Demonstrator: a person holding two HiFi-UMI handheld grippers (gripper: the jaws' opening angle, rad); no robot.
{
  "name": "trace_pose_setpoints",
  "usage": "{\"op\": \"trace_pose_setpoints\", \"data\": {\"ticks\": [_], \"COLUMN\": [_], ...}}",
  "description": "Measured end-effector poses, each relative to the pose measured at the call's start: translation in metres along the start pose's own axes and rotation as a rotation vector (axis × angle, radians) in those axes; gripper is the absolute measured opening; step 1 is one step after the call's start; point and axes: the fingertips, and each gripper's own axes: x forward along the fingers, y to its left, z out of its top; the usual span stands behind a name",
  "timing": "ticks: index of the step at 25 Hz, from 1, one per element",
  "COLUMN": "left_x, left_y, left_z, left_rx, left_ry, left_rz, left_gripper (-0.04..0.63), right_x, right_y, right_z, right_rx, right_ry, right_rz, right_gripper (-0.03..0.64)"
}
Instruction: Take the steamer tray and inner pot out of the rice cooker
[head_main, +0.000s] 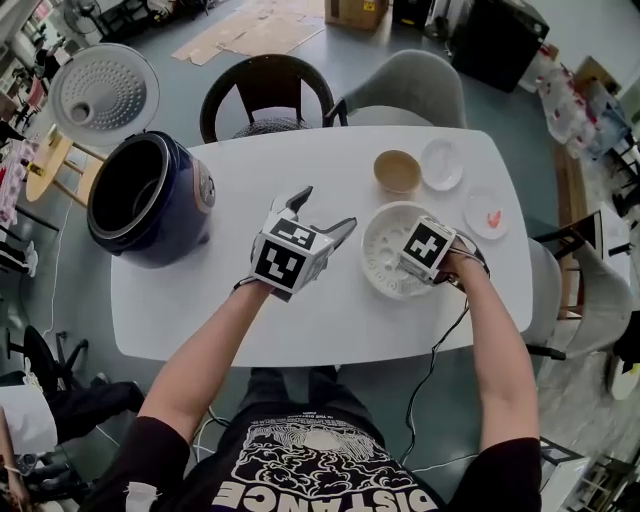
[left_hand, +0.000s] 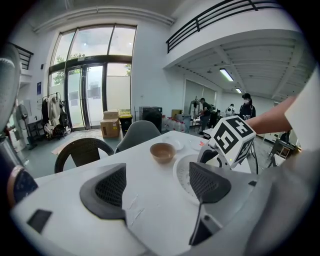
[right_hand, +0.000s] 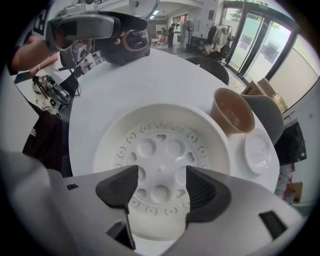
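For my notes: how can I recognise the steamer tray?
Start at the white table, right half, beside the brown bowl on the person's side. The steamer tray is the widest white dish there; only its bottom has holes and dimples.

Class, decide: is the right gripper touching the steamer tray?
Cannot tell. The right gripper view shows the right gripper open over the steamer tray, clamping nothing; no view shows whether its tips rest on it.
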Motion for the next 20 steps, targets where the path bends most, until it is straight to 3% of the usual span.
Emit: {"op": "trace_pose_setpoints", "data": {"ticks": [8, 15, 20], "left_x": [-0.044, -0.103, -0.162], "left_y": [0.028, 0.081, 0.124], "left_z": [0.028, 0.045, 0.038], "left_rx": [-0.004, -0.023, -0.039], "left_ry": [-0.066, -0.15, -0.198], "left_rz": [0.072, 0.189, 0.29], "left_gripper": [0.388, 0.388, 0.388], "right_x": [-0.063, -0.124, -0.158], "right_y": [-0.001, 0.006, 0.033], "right_z": [0.063, 0.146, 0.213], "right_rx": [-0.055, -0.094, -0.158], "right_ry": [-0.162, -0.355, -0.479], "right_rz": [-0.059, -0.129, -0.13], "right_gripper": [0.311, 0.304, 0.288]}}
